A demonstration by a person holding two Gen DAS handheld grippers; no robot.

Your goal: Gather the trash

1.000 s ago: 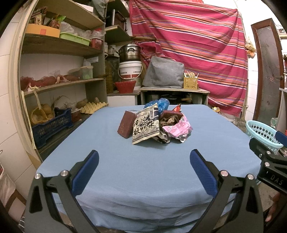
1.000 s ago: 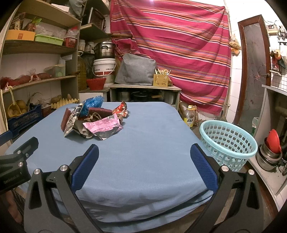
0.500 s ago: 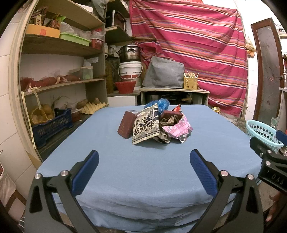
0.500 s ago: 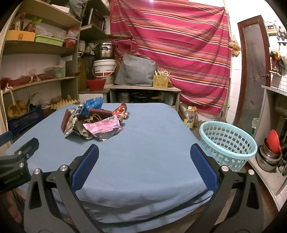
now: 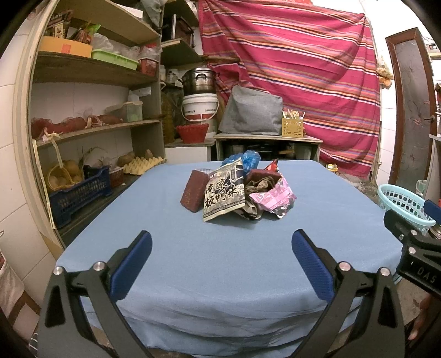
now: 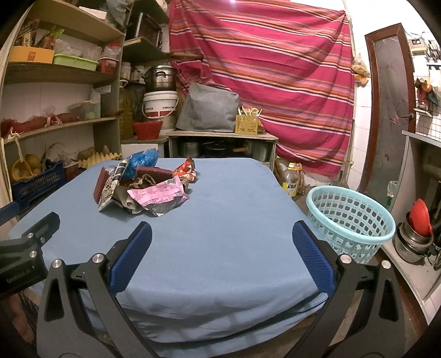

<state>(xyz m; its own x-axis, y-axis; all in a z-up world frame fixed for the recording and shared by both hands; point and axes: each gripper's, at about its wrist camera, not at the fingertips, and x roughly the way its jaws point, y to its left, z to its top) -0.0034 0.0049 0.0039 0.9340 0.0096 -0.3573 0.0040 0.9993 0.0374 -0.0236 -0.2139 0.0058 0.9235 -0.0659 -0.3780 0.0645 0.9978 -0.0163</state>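
Nothing moved | trash pile well beyond open left tongs

Both fisheye views were evenly lit and sharp at centre. Glare burned out the white tiled wall at one o'clock. Straight wooden shelf boards bowed toward nine o'clock; corners vignetted black.

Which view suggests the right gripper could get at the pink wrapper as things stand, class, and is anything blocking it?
Probably yes, per the right wrist view: the right gripper is open, and only bare blue tablecloth lies before the pink wrapper, which sits on the pile's near side.
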